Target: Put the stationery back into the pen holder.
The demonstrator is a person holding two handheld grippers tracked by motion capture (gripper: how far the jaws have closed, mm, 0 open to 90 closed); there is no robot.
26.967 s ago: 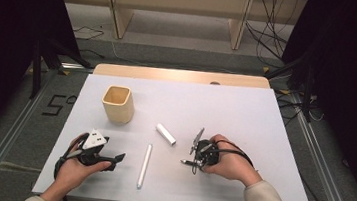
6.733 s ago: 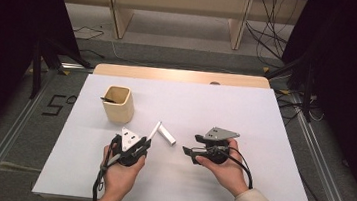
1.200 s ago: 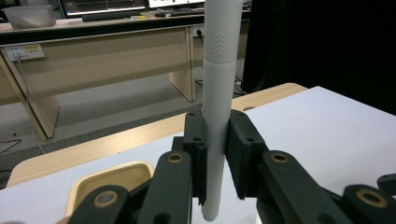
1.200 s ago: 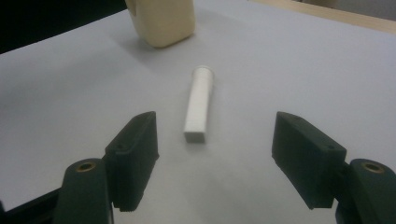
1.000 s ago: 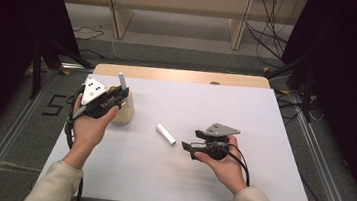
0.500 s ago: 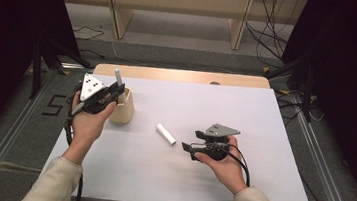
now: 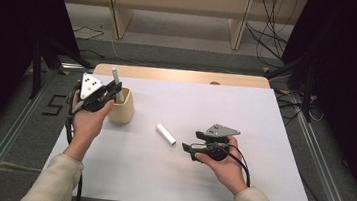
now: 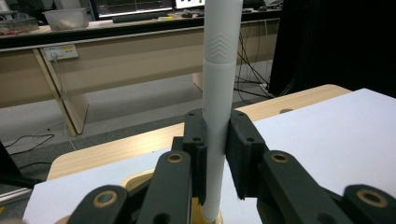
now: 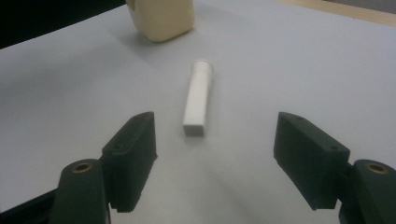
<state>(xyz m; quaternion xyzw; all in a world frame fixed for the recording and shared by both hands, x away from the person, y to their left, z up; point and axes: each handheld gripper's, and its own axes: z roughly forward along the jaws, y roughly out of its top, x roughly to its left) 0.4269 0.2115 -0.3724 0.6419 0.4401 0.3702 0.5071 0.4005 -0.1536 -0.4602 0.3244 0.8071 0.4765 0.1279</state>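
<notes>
The left gripper (image 8: 215,154) is clamped on a long white plastic pen (image 8: 218,93) (upright) over the beige wooden cup (image 7: 121,108) — the right gripper (image 9: 215,163) gapes behind a short white cap (image 9: 198,98).

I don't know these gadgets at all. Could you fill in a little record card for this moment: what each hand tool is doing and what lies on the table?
left gripper: shut on the white pen, held upright over the beige cup, its lower end at the cup's mouth
right gripper: open, holding nothing, low over the table, aimed at the white cap
white cap: lies flat on the table, apart from the cup
table: white top
</notes>
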